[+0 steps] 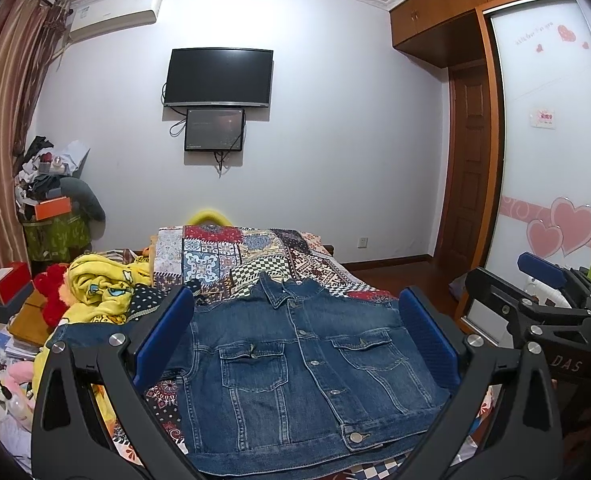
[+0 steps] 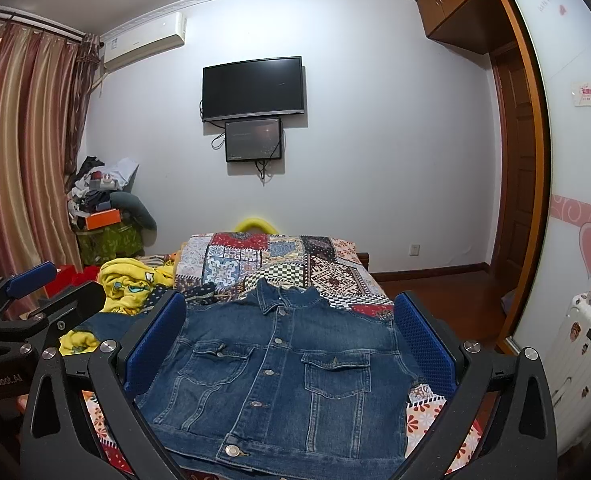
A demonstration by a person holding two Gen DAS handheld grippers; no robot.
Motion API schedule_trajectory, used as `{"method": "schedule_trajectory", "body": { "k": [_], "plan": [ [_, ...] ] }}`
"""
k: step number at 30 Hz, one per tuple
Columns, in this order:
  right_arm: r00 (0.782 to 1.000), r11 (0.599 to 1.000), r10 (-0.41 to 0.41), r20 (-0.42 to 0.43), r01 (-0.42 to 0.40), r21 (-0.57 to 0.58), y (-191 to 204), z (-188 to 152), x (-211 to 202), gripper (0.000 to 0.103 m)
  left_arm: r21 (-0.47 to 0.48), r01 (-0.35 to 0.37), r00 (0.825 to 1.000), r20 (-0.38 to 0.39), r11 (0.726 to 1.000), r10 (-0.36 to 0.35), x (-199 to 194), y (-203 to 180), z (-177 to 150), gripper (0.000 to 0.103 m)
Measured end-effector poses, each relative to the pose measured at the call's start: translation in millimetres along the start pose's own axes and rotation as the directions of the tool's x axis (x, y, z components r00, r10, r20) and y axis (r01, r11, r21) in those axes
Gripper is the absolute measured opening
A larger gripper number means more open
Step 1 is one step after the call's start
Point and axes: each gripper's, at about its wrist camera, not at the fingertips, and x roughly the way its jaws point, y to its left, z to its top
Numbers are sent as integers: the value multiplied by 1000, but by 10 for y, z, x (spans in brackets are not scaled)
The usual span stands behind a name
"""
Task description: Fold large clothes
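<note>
Blue denim jacket (image 1: 295, 364) flat, buttoned, on patchwork quilt (image 1: 255, 256).
Left gripper (image 1: 295, 340) and right gripper (image 2: 289, 344): blue-padded jaws spread wide, holding nothing, above jacket.

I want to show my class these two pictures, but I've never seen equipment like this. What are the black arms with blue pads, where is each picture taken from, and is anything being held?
A person holds two hand tools, each ending in a two-fingered claw with a camera. One picture looks along the left claw, the other along the right claw. Both are open, holding nothing. A blue denim jacket lies buttoned, front up, on the patchwork-quilted bed, beside a crumpled yellow cartoon blanket.
</note>
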Motion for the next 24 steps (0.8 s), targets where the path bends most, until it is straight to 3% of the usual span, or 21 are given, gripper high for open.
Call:
{"method": "schedule_trajectory", "body": {
  "k": [24],
  "plan": [
    [1000,1000,5,-3,-5,11,1,8,-15,103,-4,0,1000,-3,1000,0,24,-14,-12,103]
  ]
}}
